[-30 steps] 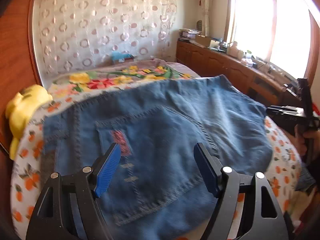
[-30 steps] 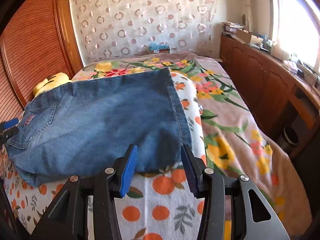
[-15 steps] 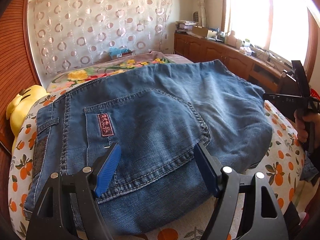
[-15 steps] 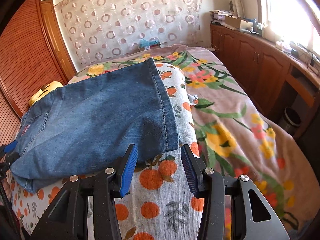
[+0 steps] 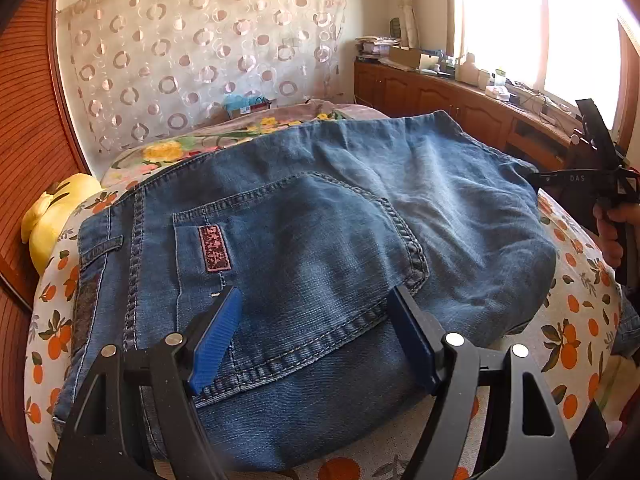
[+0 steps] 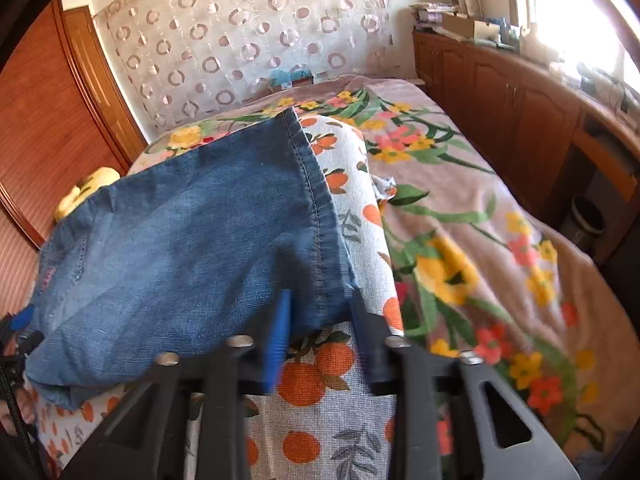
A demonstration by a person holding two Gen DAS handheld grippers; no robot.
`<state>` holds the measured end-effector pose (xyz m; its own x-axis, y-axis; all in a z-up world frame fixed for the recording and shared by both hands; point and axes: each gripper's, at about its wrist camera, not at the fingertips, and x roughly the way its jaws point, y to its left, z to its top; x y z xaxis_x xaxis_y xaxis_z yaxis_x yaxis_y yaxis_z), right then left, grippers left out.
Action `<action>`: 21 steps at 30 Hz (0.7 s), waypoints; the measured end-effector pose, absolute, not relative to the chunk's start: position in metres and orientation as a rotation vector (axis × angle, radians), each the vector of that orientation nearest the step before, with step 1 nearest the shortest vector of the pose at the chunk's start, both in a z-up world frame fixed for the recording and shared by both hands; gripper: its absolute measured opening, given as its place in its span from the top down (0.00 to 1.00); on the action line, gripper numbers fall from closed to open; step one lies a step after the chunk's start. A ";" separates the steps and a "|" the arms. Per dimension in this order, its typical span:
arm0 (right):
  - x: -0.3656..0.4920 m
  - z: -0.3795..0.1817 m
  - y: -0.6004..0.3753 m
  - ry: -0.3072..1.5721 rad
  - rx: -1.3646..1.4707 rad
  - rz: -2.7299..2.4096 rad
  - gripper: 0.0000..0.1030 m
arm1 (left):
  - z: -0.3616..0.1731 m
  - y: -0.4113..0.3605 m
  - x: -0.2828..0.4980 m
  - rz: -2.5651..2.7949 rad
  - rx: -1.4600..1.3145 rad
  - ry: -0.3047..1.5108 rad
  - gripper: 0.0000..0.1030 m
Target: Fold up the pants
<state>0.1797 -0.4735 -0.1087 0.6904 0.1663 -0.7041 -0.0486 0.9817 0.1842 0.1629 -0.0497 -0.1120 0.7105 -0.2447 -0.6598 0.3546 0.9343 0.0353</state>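
Blue jeans (image 5: 320, 248) lie folded on the bed, back pocket with a dark red label up. My left gripper (image 5: 316, 324) is open over the lower edge of that pocket, at the waist end. In the right wrist view the jeans (image 6: 192, 240) end in a stitched hem at the right. My right gripper (image 6: 320, 312) is open, its jaws on either side of the hem's near corner. The right gripper also shows in the left wrist view (image 5: 592, 176) at the far right, held by a hand.
The bed has an orange-print sheet (image 6: 320, 420) and a floral blanket (image 6: 460, 240). A yellow plush toy (image 5: 52, 216) lies at the left by a wooden wall. Wooden cabinets (image 6: 520, 104) run along the right under a window.
My left gripper has drawn back from the jeans, so the pocket and waist show in full. My right gripper has moved forward to the hem corner, which now sits between its jaws.
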 end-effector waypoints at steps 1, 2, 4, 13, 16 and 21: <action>0.178 -0.107 -0.473 0.788 0.152 0.128 0.83 | -0.111 -0.049 0.163 -0.332 0.162 0.703 0.26; 0.177 -0.104 -0.473 0.777 0.153 0.139 0.83 | -0.110 -0.048 0.162 -0.325 0.158 0.695 0.26; 0.175 -0.095 -0.470 0.751 0.145 0.140 0.84 | -0.108 -0.044 0.161 -0.321 0.145 0.682 0.26; 0.167 -0.051 -0.425 0.657 0.111 0.246 0.84 | -0.090 -0.011 0.153 -0.276 0.108 0.657 0.26; 0.168 -0.036 -0.393 0.632 0.102 0.317 0.84 | -0.078 0.017 0.146 -0.242 0.071 0.640 0.26; 0.165 -0.021 -0.320 0.605 0.084 0.473 0.84 | -0.071 0.057 0.138 -0.177 0.027 0.632 0.26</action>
